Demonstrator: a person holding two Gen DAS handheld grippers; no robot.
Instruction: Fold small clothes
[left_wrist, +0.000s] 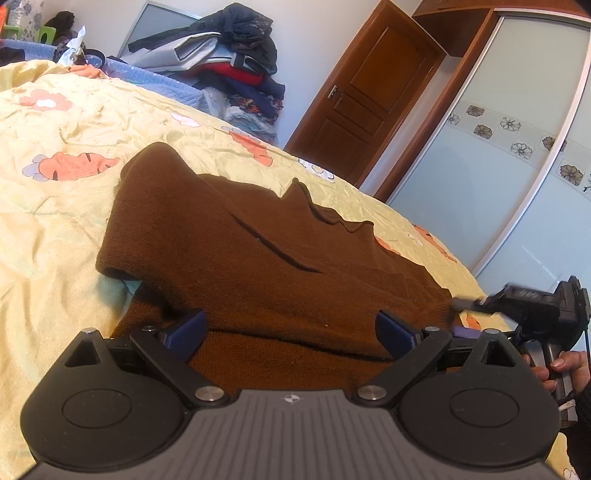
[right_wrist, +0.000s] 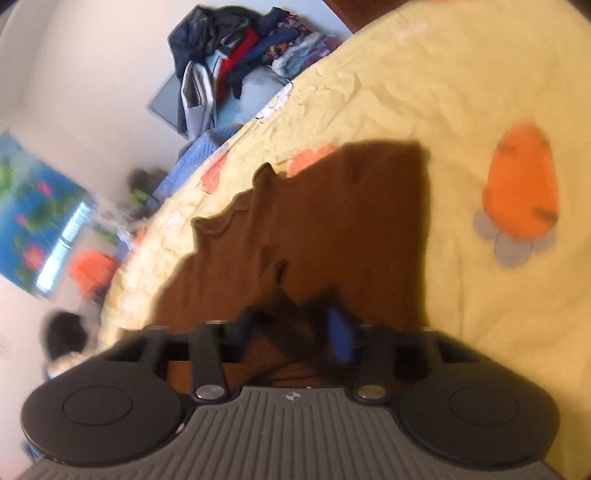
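A brown garment (left_wrist: 258, 258) lies on the bed's yellow carrot-print cover (left_wrist: 55, 221); clothes pile (left_wrist: 229, 62) far off, wooden door (left_wrist: 365, 96) beyond. The left gripper (left_wrist: 291, 328) is spread wide, released; the right gripper (right_wrist: 295, 332) is blurred, its grip unclear.

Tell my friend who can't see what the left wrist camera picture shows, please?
A brown knitted garment, partly folded, lies on a yellow bedspread printed with orange carrots. The left gripper sits over its near edge with jaws wide apart, while the right gripper comes in blurred from the right. Behind are a pile of clothes and a wooden door.
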